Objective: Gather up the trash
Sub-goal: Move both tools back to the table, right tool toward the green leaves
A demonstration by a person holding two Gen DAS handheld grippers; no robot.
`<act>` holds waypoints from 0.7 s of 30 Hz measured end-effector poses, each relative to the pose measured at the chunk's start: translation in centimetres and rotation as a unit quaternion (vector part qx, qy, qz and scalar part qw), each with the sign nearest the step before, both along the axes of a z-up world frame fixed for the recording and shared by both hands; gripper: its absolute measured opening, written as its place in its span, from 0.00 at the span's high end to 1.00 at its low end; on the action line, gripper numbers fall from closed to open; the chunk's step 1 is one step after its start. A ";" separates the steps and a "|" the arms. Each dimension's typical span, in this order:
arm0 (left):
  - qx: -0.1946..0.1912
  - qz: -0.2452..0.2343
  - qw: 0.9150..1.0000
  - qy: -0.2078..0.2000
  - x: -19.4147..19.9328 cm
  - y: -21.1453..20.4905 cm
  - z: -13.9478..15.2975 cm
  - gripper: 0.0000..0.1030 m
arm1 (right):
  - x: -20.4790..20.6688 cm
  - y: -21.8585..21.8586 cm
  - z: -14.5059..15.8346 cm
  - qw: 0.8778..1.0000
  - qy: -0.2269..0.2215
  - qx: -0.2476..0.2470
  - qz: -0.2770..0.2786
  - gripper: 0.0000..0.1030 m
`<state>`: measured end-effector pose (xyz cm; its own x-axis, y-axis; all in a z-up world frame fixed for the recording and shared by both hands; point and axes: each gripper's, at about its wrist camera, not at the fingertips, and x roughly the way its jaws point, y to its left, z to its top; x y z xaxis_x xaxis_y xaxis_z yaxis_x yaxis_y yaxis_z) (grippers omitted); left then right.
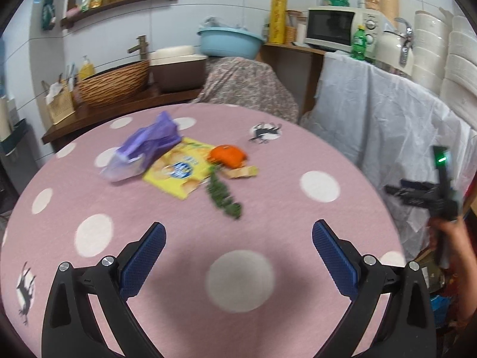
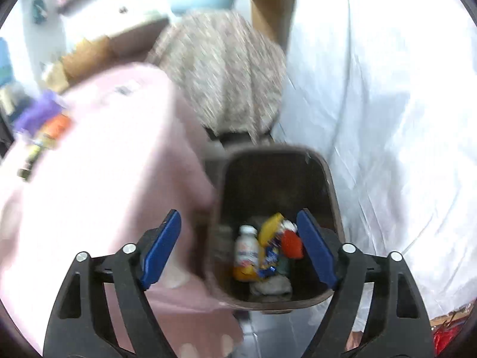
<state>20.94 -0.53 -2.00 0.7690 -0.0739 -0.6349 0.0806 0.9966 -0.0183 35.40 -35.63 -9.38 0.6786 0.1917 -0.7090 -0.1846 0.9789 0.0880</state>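
1. Pink spotty cloth covers the worktop [image 1: 298, 226]. Purple bag [image 1: 155, 137], yellow packet [image 1: 179, 173], orange wrapper [image 1: 228, 155] and green sprig [image 1: 223, 197] lie together ahead. Left gripper [image 1: 238, 256] has wide, empty jaws.
2. Right gripper [image 2: 238, 250] hangs over the brown bin [image 2: 325, 179], jaws wide and empty. A bottle [image 2: 246, 250] and wrappers sit inside.

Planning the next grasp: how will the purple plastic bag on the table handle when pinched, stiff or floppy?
Probably floppy: the purple plastic bag lies crumpled and slumped over the yellow snack wrapper. Likely light, thin film, so it may slide on the pink tablecloth if pushed. Its clear end could trail and drag the wrapper along.
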 end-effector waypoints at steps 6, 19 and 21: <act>-0.004 0.039 0.999 0.009 -2.3 4.1 -0.9 0.05 | -3.4 4.8 3.8 0.996 -0.027 0.046 0.074 0.20; -0.019 0.099 0.995 0.023 -5.0 10.3 -1.9 0.15 | -6.3 20.4 4.7 0.974 -0.016 0.034 0.225 0.20; -0.019 0.099 0.995 0.027 -5.0 10.6 -2.1 0.15 | -6.1 22.5 4.3 0.970 -0.009 0.025 0.240 0.20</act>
<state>15.92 10.03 -4.13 0.7352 0.0502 -0.6760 -0.1190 0.9913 -0.0559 29.28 -13.16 -5.07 0.5146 0.5229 -0.6795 -0.6204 0.7741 0.1259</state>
